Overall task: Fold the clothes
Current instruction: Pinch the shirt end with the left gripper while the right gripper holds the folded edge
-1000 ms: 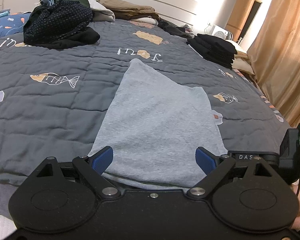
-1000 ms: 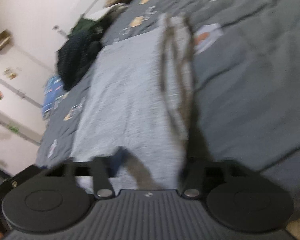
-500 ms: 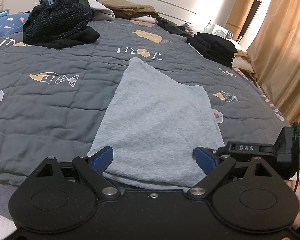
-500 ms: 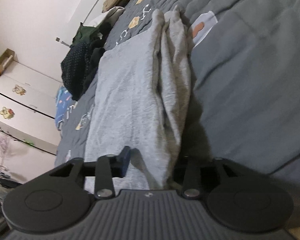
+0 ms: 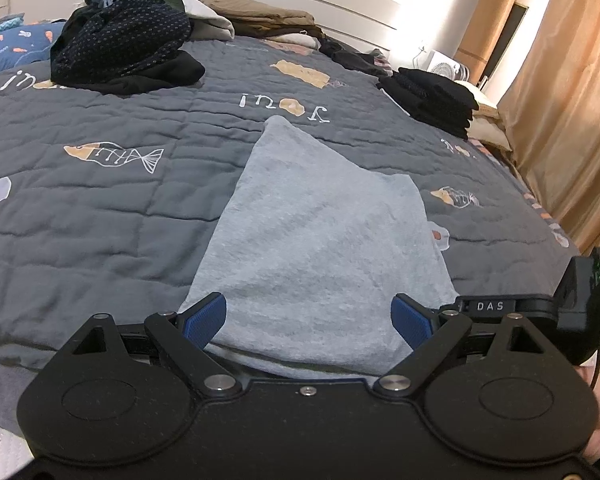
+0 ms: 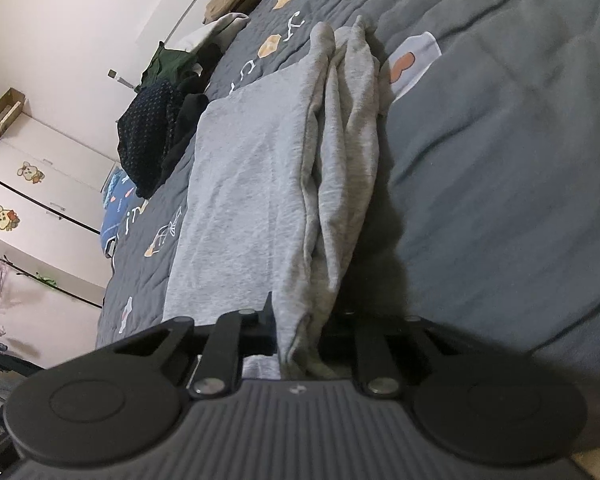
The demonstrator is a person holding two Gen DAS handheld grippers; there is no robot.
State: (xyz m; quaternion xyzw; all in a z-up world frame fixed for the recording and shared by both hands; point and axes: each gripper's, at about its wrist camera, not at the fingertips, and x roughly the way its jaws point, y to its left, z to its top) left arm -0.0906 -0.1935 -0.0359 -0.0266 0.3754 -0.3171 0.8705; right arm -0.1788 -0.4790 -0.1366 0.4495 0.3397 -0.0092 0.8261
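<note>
Lying flat mid-bed on the grey quilt (image 5: 100,208), the grey garment (image 5: 312,240) has its near hem at the bed's front edge, between the left gripper (image 5: 310,316) fingers, spread wide and apparently clear of it. Right gripper (image 6: 300,332) is closing, jaws pinching the garment's bunched right edge. Bare quilt surrounds it; dark clothes pile (image 5: 120,52) and folded black stack (image 5: 432,100) sit well apart.

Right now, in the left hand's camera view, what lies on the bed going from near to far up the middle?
Left gripper, jaws wide open → grey garment lying flat → white lettering on the grey quilt → tan folded clothes by the headboard.
</note>
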